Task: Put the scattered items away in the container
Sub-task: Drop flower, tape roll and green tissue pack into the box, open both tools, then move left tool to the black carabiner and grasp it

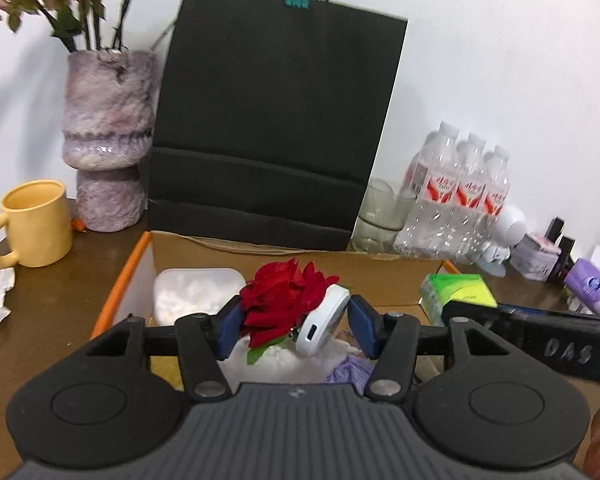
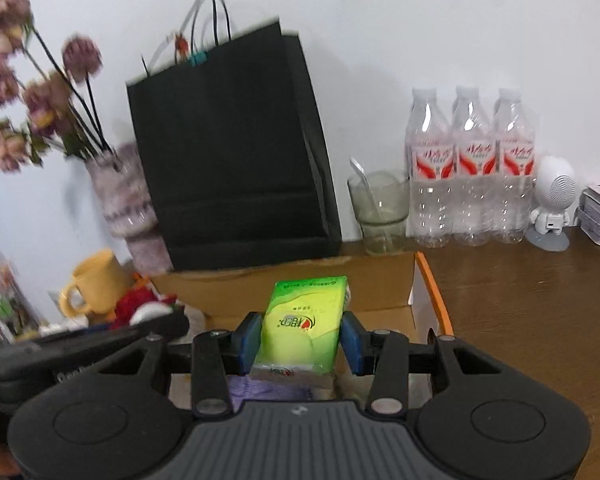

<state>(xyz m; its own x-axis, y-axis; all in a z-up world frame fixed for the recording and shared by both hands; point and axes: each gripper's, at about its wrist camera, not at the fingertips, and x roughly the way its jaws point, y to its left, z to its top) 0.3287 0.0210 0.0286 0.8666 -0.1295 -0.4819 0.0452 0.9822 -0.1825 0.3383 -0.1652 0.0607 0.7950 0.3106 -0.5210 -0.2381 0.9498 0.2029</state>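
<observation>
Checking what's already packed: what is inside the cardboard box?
In the cardboard box: a lidded white tub, crumpled white paper and something lilac. The left tool and right tool, with their loads, hide the rest.

Blurred: dried flowers (image 2: pixel 28 92) in both views. Hidden behind the left gripper (image 1: pixel 298 330) — most of the cardboard box (image 1: pixel 260 254) floor. Cut off at the frame edge — a purple packet (image 1: pixel 592 286).

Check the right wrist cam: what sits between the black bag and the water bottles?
A clear glass cup with a spoon in it stands on the table between the black bag and the water bottles, seen in the right wrist view.
</observation>
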